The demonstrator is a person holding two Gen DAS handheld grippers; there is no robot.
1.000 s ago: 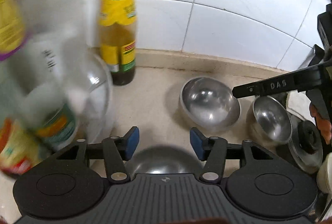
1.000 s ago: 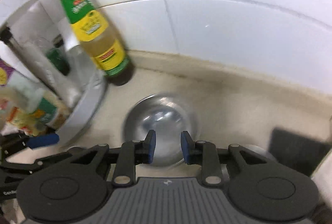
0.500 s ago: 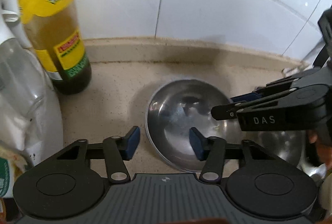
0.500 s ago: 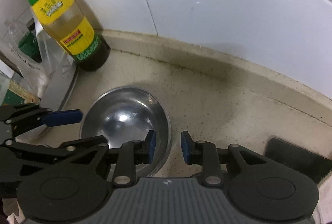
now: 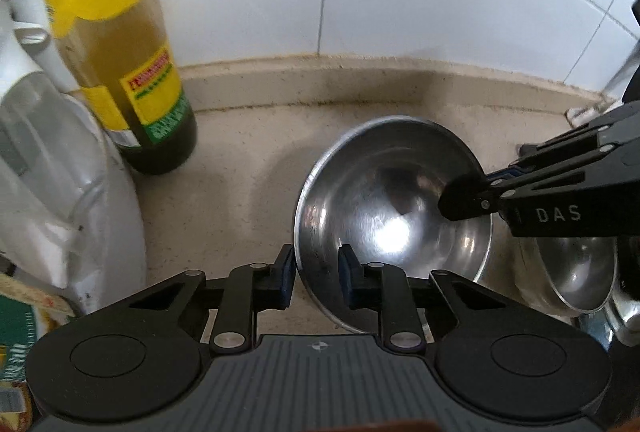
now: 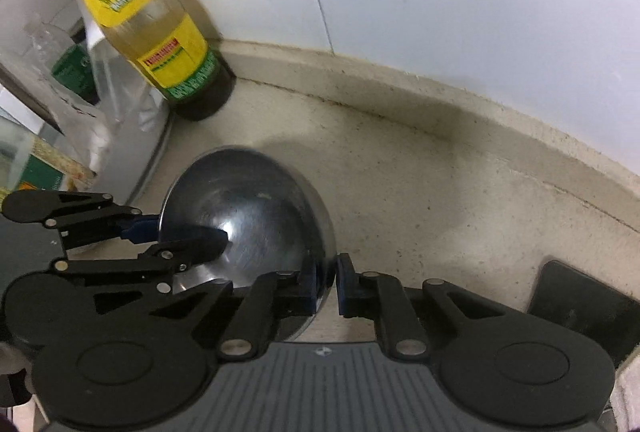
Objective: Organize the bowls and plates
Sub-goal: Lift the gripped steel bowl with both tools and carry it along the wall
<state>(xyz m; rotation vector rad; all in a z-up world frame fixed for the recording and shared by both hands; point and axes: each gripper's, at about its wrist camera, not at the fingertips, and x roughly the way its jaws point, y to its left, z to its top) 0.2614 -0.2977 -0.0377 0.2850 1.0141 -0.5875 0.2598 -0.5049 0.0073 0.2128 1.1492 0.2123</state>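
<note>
A steel bowl [image 5: 384,199] sits tipped on the beige counter by the tiled wall. My left gripper [image 5: 316,278] is shut on its near-left rim, one blue pad outside and one inside. In the left wrist view my right gripper [image 5: 480,197] comes in from the right and pinches the opposite rim. The right wrist view shows the same bowl [image 6: 256,216] with my right gripper [image 6: 326,284] shut on its edge. There my left gripper [image 6: 138,228] holds the far side.
A tall sauce bottle [image 5: 132,71] with a yellow and green label stands against the wall on the left. A clear-lidded white container [image 5: 60,171] sits beside it. A second, smaller steel bowl [image 5: 576,272] is at the right, and a dark pad [image 6: 580,304] lies on the counter.
Both grippers came down to the bowl and shut on opposite sides of its rim. The bowl, flat half a second ago, now sits tipped between them.
</note>
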